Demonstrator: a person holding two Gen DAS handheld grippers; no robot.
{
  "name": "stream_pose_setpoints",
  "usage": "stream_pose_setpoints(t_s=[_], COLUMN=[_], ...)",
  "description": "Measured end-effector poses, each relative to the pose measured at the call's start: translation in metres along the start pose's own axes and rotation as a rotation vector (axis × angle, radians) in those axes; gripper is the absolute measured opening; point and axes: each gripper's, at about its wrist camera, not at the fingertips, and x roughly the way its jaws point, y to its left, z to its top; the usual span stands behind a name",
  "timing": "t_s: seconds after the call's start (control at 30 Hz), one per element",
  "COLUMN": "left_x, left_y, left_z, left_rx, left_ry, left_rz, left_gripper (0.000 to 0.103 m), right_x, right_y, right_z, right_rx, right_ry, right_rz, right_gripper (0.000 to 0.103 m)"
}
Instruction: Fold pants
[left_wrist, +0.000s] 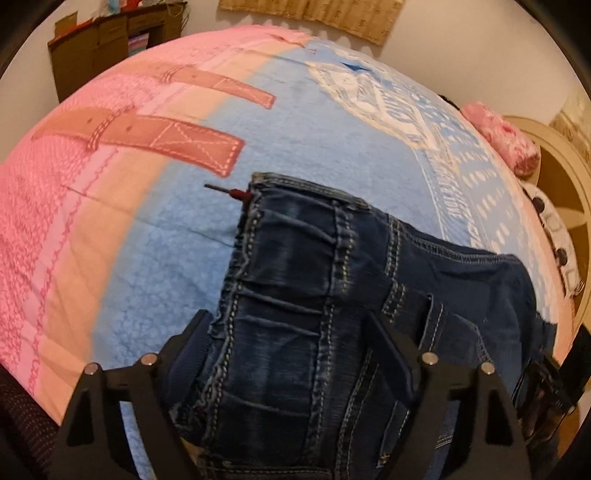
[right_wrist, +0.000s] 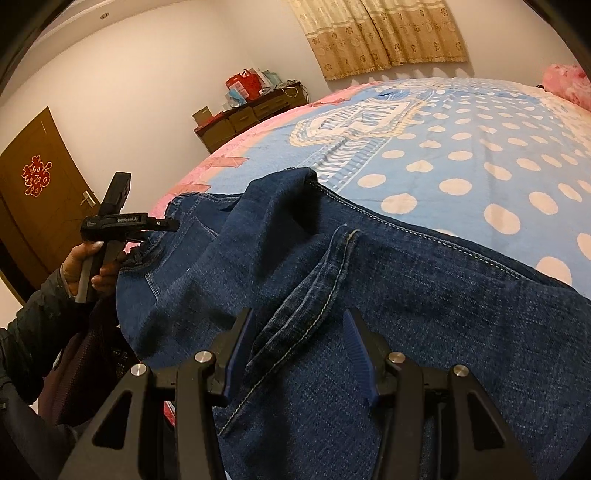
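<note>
Dark blue jeans (left_wrist: 314, 295) lie on the bed near its front edge, the waistband with elastic gathers toward the far side in the left wrist view. My left gripper (left_wrist: 291, 332) is open, its fingers spread wide with the waistband end between them. In the right wrist view the jeans (right_wrist: 369, 295) spread across the bed with a seam fold running between the fingers. My right gripper (right_wrist: 299, 339) is open over that fold. The left gripper (right_wrist: 162, 225), held in a hand, sits at the jeans' far left end in the right wrist view.
The bed cover (left_wrist: 110, 221) is pink and blue with printed belts and dots (right_wrist: 461, 155). A pink pillow (left_wrist: 506, 136) lies at the headboard side. A brown dresser (right_wrist: 251, 110) and a door (right_wrist: 40, 192) stand behind. A small red tag (left_wrist: 236, 192) sticks out by the waistband.
</note>
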Motion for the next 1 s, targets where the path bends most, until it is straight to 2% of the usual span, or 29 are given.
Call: stream_pose_setpoints(t_s=[0.1,0.17,0.23,0.3,0.33,0.37,0.4,0.43,0.47,0.53,0.57,0.63,0.73,0.87,1.0], left_x=[0.006,0.009,0.014,0.019,0.019,0.017,0.012,0.008,0.004,-0.007,-0.014,-0.024,-0.035,-0.053,-0.080], left_y=[0.006,0.001,-0.008,-0.012,-0.012,-0.012,-0.014,-0.017,-0.021,-0.028,-0.030,-0.033,-0.041,-0.052,-0.077], left_z=[0.002,0.003,0.003,0.004,0.005,0.005,0.003,0.000,-0.002,-0.006,-0.008,-0.011,-0.015,-0.020,-0.026], left_rx=[-0.007,0.024,0.064,0.084,0.082,0.080,0.086,0.105,0.116,0.142,0.155,0.153,0.167,0.152,0.183], left_ry=[0.002,-0.019,-0.047,-0.053,-0.052,-0.052,-0.063,-0.073,-0.076,-0.100,-0.112,-0.126,-0.160,-0.208,-0.259], left_rz=[-0.018,0.008,0.047,0.068,0.069,0.069,0.068,0.064,0.061,0.099,0.097,0.088,0.084,0.044,0.008], left_gripper=[0.085,0.086,0.094,0.098,0.097,0.094,0.084,0.066,0.061,0.032,0.028,0.023,0.021,0.019,0.018], right_x=[0.001,0.002,0.003,0.004,0.004,0.004,0.003,0.001,-0.001,-0.008,-0.011,-0.019,-0.029,-0.036,-0.048], right_y=[-0.001,-0.002,-0.002,0.000,0.001,0.001,0.001,0.000,-0.001,-0.005,-0.006,-0.009,-0.011,-0.006,-0.008], right_z=[0.000,-0.001,-0.002,-0.003,-0.003,-0.003,-0.002,-0.002,-0.002,-0.003,-0.003,-0.004,-0.003,-0.004,-0.006], right_rx=[-0.008,-0.016,-0.024,-0.039,-0.041,-0.040,-0.031,-0.013,0.000,0.035,0.043,0.065,0.093,0.070,0.075], right_ry=[-0.008,-0.015,-0.028,-0.041,-0.041,-0.041,-0.043,-0.043,-0.043,-0.057,-0.067,-0.101,-0.131,-0.145,-0.174], right_rz=[0.007,0.016,0.035,0.038,0.034,0.033,0.034,0.039,0.044,0.053,0.051,0.056,0.071,0.053,0.044], right_gripper=[0.051,0.053,0.058,0.059,0.059,0.059,0.059,0.059,0.059,0.059,0.059,0.059,0.059,0.059,0.059])
